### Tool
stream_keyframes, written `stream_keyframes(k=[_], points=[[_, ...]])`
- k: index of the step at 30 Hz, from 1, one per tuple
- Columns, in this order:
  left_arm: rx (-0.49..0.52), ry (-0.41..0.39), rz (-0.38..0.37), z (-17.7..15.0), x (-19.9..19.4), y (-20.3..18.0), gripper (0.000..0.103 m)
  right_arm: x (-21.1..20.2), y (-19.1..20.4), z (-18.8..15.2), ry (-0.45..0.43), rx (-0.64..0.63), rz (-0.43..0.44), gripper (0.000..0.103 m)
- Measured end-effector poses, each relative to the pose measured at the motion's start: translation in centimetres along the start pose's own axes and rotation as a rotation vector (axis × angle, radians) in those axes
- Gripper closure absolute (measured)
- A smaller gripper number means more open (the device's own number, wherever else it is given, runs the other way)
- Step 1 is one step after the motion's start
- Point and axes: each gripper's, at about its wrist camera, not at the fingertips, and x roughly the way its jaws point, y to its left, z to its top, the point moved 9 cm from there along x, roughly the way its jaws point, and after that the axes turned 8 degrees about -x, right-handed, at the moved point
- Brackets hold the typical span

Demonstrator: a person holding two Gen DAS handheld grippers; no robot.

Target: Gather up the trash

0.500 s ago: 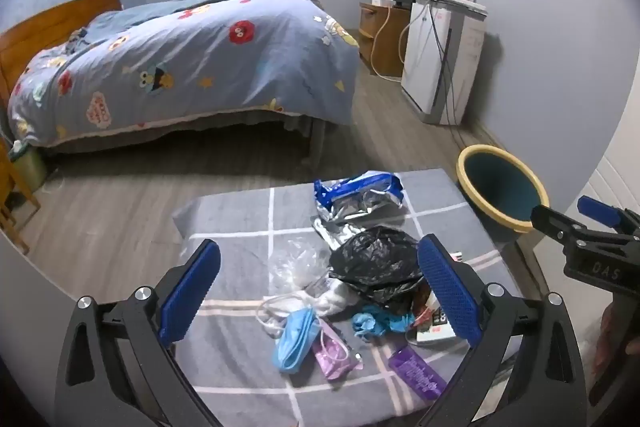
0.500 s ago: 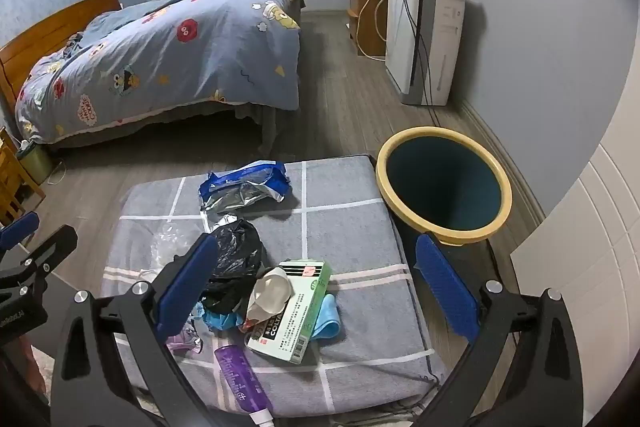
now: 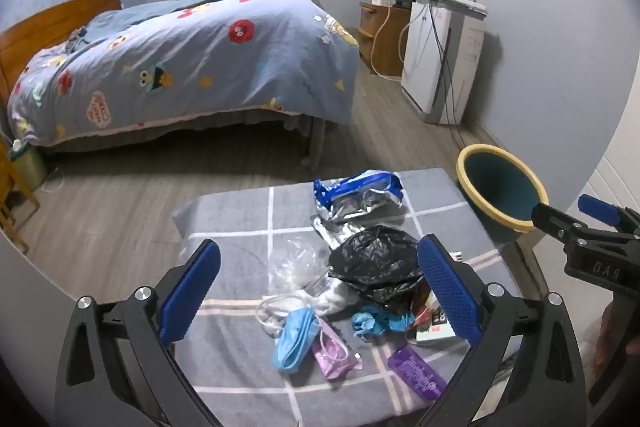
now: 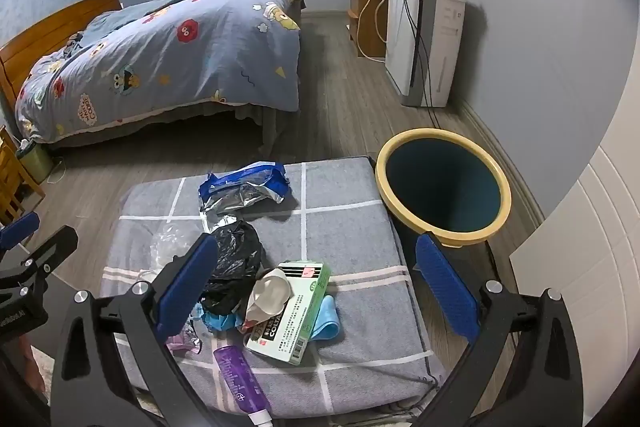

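Left claw: my left gripper point(image 3: 318, 293) hangs spread wide over the near left part of the cushion, tilted down, nothing between its blue pads point(image 3: 448, 291).
Right claw: my right gripper point(image 4: 316, 287) is likewise released, pads apart and gripping nothing (its right pad sits in front of the bin's near rim in the right wrist view).
Cushion: a grey cushion point(image 4: 352, 227) with pale grid lines lies on the wood floor and bears all the trash.
Bin: a dark bin point(image 4: 443, 183) with a yellow rim stands just beside the cushion's far right corner; I see nothing inside it.
Foil bag: a blue and silver bag point(image 4: 244, 189) lies crumpled at the cushion's far side.
Black bag: a crumpled black bag point(image 3: 376, 269) sits mid-cushion, just nearer than the foil bag.
Clear bag: a clear bag point(image 3: 294, 263) lies just left of the black one.
Box: a green and white box point(image 4: 292, 311) lies right of the black bag, a crumpled paper cup point(image 4: 268, 293) resting on it.
Mask: a blue mask point(image 3: 296, 337) lies near the front, touching a pink wrapper point(image 3: 334, 349).
Tube: a purple tube point(image 4: 240, 383) lies at the cushion's near edge.
Glove: a blue glove point(image 3: 372, 321) (bunched up) sits under the black bag's near edge.
Room: a bed point(image 3: 180, 67) stands beyond the cushion.
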Motion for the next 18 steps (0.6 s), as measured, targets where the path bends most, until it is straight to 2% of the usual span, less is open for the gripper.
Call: stream_keyframes(k=[18], points=[[0.001,0.002,0.002,-0.01,-0.01,0.02,0.005,0.14,-0.61,-0.28,-0.002,-0.005,-0.001,0.005]])
